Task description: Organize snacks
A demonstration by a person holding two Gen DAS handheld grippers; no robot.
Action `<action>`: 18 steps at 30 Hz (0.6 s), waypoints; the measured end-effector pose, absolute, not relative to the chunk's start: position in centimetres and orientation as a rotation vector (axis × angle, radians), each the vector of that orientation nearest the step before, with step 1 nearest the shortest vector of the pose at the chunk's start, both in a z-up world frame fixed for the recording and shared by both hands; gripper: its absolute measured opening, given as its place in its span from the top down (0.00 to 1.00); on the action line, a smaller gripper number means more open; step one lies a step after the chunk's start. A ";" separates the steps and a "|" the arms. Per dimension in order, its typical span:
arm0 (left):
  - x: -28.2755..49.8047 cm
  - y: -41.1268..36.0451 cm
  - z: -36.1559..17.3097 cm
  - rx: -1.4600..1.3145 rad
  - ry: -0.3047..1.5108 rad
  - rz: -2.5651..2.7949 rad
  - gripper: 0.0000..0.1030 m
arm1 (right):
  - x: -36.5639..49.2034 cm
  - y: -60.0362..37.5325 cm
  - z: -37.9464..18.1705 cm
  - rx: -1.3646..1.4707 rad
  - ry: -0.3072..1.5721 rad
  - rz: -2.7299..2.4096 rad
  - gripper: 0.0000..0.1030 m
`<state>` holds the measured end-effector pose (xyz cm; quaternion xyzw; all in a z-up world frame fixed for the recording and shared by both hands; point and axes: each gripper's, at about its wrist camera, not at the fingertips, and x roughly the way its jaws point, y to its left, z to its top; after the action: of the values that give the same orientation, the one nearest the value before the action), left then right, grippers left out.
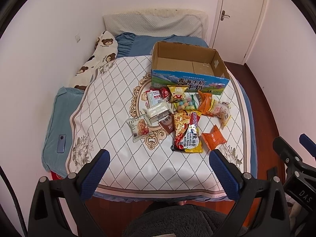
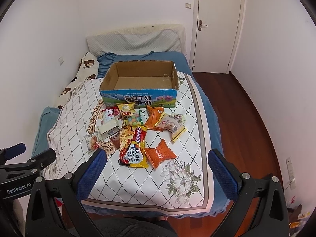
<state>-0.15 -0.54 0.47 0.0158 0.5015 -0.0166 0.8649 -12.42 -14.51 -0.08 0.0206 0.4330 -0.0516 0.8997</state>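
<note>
On the quilted bed, snacks lie before a cardboard box; both claws gape wide.

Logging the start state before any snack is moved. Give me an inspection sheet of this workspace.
Surface: bed under a diamond-patterned white cover, blue bedding below.
Job's things: cardboard box open and empty at the far side; snack pile in front of it, including Sedaap noodle pack, orange packet, yellow chip bag, cookie packet.
Clutter: phone on the blue bedding at the left; bear-print pillow.
Grippers: left gripper and right gripper both open, holding nothing, short of the pile.
Cables: nothing seen on the bed.
Surroundings: white walls, closed door, wooden floor.
</note>
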 end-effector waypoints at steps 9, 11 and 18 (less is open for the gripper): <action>-0.2 -0.8 0.6 0.037 1.047 -0.040 0.00 | -12.5 -14.9 0.2 0.050 0.888 -0.113 0.00; -0.2 -0.9 0.5 0.035 1.046 -0.040 0.00 | -12.5 -15.1 0.2 0.052 0.888 -0.115 0.00; -0.3 -1.1 0.4 0.041 1.059 -0.045 0.00 | -12.6 -15.4 0.1 0.056 0.890 -0.112 0.00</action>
<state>-0.29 -1.09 0.40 0.0193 0.5049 -0.0215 0.8627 -12.63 -15.38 0.12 0.0271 0.4303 -0.0543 0.9006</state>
